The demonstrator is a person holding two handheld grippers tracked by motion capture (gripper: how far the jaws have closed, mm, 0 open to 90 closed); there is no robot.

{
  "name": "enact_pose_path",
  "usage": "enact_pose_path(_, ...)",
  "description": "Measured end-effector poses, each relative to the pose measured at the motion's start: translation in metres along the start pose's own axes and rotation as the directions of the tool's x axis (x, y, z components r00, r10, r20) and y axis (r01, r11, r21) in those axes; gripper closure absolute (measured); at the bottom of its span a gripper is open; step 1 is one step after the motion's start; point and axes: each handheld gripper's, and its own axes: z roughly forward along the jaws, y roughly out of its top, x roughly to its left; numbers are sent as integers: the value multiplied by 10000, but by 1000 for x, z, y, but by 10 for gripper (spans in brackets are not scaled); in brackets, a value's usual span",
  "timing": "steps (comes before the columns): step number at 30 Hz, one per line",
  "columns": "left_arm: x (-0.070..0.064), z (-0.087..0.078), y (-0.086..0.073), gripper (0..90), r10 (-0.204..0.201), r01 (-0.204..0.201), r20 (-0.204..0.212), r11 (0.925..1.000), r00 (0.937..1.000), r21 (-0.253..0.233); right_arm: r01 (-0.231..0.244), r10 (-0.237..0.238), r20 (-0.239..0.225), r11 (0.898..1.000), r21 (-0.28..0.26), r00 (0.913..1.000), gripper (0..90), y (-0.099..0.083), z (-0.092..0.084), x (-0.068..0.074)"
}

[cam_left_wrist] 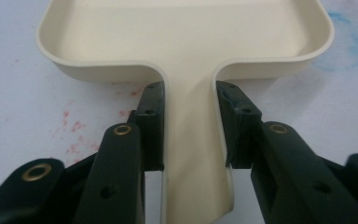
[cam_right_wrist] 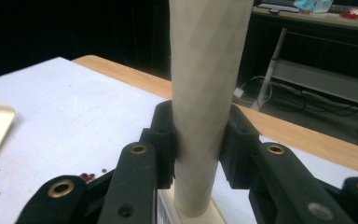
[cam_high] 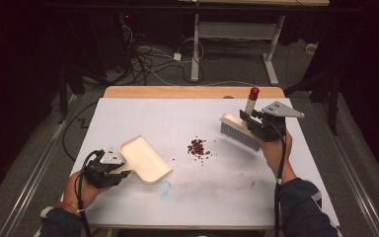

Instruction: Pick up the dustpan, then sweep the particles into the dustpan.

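A small heap of dark red bits (cam_high: pixel 197 147) lies near the middle of the white bench (cam_high: pixel 128 113), with a few strays scattered around it. To its left sits a cream dustpan (cam_high: pixel 145 159), its open mouth turned toward the heap and its pan resting on the bench. The left hand-held gripper (cam_high: pixel 121 170) is clamped on the dustpan's flat handle; in the left gripper view the black pads (cam_left_wrist: pixel 151 119) press both edges of that handle (cam_left_wrist: pixel 191 140). To the right of the heap, the right hand-held gripper (cam_high: pixel 250 120) is clamped on the cream handle of a brush (cam_high: pixel 240 130), which hangs above the bench, bristles down and tilted, its red-capped handle end pointing up. Faint red and blue stains mark the bench surface.
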Motion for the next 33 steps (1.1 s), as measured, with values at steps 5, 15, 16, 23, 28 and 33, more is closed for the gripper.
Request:
enact_pose_path(5,-4,1,2,635,172,-172,171,9999,9997,10,-49,49,-2,10000,-52,10000,704,1,6,2)
enact_pose_path(15,-11,3,6,635,383,-384,239,9993,9990,23,-206,206,76,9998,-44,9998,704,1,14,8)
enact_pose_path(16,-12,4,7,635,409,-410,242,9992,9989,38,-149,150,136,9999,-34,9998,705,1,14,9)
enact_pose_path(23,-13,8,12,635,459,-459,399,9989,9981,-4,-249,250,224,9997,-66,9994,704,-1,28,20)
enact_pose_path(28,-13,12,12,635,338,-337,516,9994,9981,-26,-317,338,777,9991,-286,9964,704,-7,42,34)
enact_pose_path(33,-15,17,16,634,389,-389,614,9992,9974,-9,-39,66,909,9996,-292,9958,705,-13,56,52)
